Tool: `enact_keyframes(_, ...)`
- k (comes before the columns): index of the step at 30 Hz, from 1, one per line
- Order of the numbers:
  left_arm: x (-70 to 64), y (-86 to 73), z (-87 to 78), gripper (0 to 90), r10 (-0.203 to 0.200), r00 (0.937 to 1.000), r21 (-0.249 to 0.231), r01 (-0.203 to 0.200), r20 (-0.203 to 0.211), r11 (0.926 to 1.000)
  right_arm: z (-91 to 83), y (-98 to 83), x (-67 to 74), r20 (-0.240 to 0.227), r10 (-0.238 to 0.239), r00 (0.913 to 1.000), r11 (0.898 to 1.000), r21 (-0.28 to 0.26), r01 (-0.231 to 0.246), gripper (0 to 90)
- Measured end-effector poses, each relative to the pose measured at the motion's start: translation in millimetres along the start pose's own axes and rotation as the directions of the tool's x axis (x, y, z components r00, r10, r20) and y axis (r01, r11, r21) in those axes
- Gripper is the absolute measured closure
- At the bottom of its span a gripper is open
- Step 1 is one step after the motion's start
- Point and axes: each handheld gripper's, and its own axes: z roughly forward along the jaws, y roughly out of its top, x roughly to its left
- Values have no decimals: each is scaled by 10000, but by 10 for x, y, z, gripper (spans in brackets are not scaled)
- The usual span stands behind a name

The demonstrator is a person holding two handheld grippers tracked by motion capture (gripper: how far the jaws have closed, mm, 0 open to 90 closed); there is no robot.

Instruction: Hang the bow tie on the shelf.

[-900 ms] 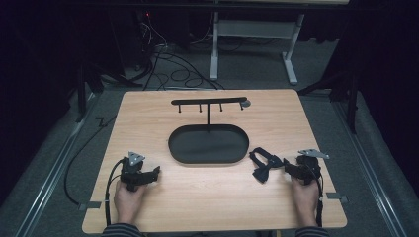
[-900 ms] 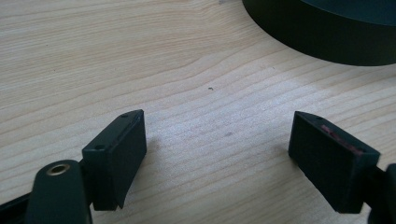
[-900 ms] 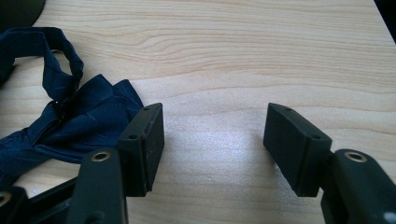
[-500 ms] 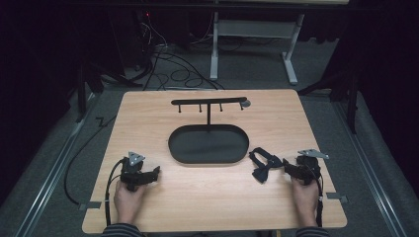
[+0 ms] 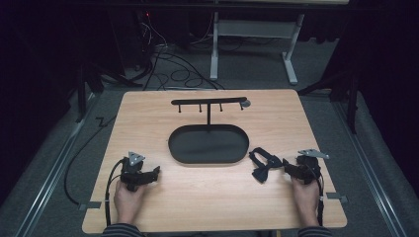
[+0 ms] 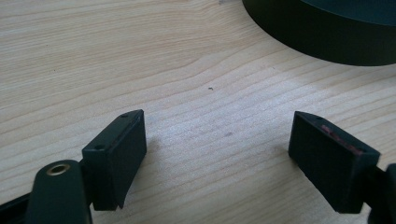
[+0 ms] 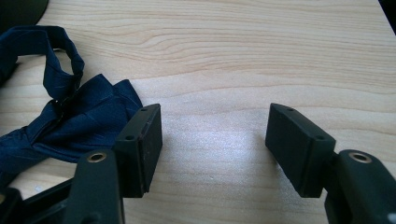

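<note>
the right gripper is sitting with its jaws spread wide and empty, resting low over the table at about four o'clock from the black oval tray. the dark blue bow tie is lying flat on the wood at the tray's four o'clock, just beside that gripper's tips, with its strap looping toward the tray. the left gripper is likewise released, holding nothing, at the tray's eight o'clock.

judging from this, the step in hand is reaching for the bow tie. doing it well probably means swinging the right gripper toward its own ten o'clock so the jaws are straddling the pleated knot rather than the loose strap, then closing low against the wood.

the right gripper view is showing the bow tie touching the outside of one jaw, not between them. the high view is showing the stand's hooked crossbar rising at the tray's twelve o'clock.
</note>
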Motion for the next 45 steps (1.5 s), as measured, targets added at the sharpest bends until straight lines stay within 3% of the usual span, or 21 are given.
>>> enact_keyframes(14, 0, 0, 0, 196, 0, 10000, 3, 0, -3, 10000, 2, 0, -5, -56, 23, 10000, 10000, -22, -23, 385)
enact_keyframes(24, 0, 1, 0, 196, 2, 10000, 6, -2, -3, 10000, -30, -4, -48, -139, 90, 9999, 9999, -107, -91, 454)
enact_keyframes(28, 0, 1, 0, 196, 2, 10000, 3, -2, -3, 10000, -86, -43, -69, -445, 404, 9982, 9989, -223, -414, 452)
enact_keyframes(40, 0, 1, 0, 196, 2, 10000, 6, -2, -3, 10000, -205, -87, -22, -938, 448, 9946, 9952, -823, -526, 429)
enact_keyframes(45, 0, 1, 0, 196, 2, 10000, 2, -2, -1, 10000, -245, -86, 24, -1372, 420, 9896, 9927, -1059, -568, 442)
